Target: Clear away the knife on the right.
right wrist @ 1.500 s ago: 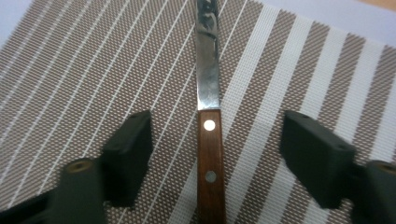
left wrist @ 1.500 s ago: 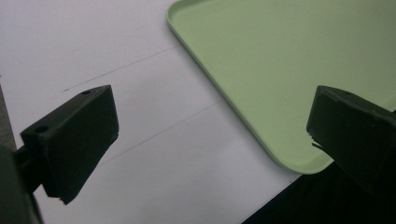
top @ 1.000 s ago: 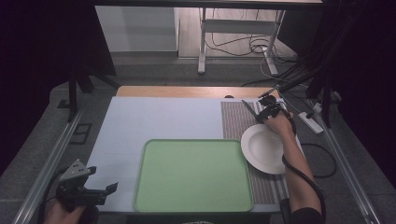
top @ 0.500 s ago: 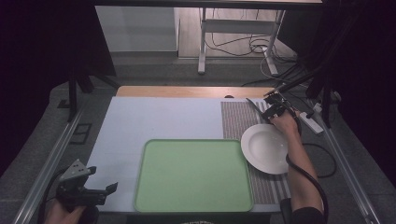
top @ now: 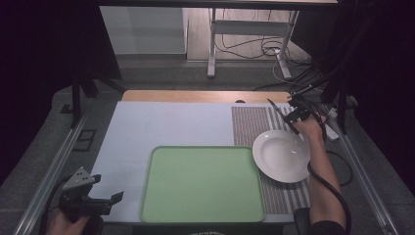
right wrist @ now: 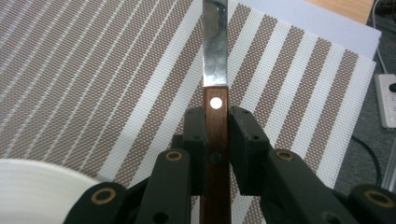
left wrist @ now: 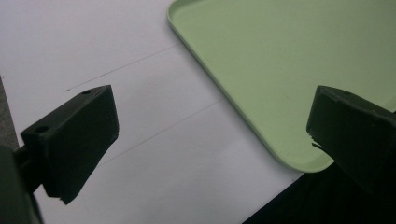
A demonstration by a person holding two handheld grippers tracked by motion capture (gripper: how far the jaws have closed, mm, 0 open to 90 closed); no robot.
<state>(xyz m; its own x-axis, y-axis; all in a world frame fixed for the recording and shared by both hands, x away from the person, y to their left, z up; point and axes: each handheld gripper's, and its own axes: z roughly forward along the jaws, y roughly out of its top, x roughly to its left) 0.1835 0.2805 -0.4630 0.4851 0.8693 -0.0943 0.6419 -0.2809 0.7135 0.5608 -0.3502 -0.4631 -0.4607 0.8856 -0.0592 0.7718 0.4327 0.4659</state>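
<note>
Above the striped brown-and-white placemat [right wrist: 116, 70], your right gripper [right wrist: 215, 122] clamps the wooden-handled steel knife [right wrist: 215, 79]. Its narrow handle could pivot between the pads and the blade strike the white ceramic plate [top: 283, 155]. Your right gripper view shows that grip; the high view shows your left gripper [top: 93, 200], jaws wide, beside the green plastic tray [top: 201, 183].

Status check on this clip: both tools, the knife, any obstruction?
Right tool shut on knife handle, above striped placemat. Left tool open, holding nothing, by green tray. White plate close beside knife.
</note>
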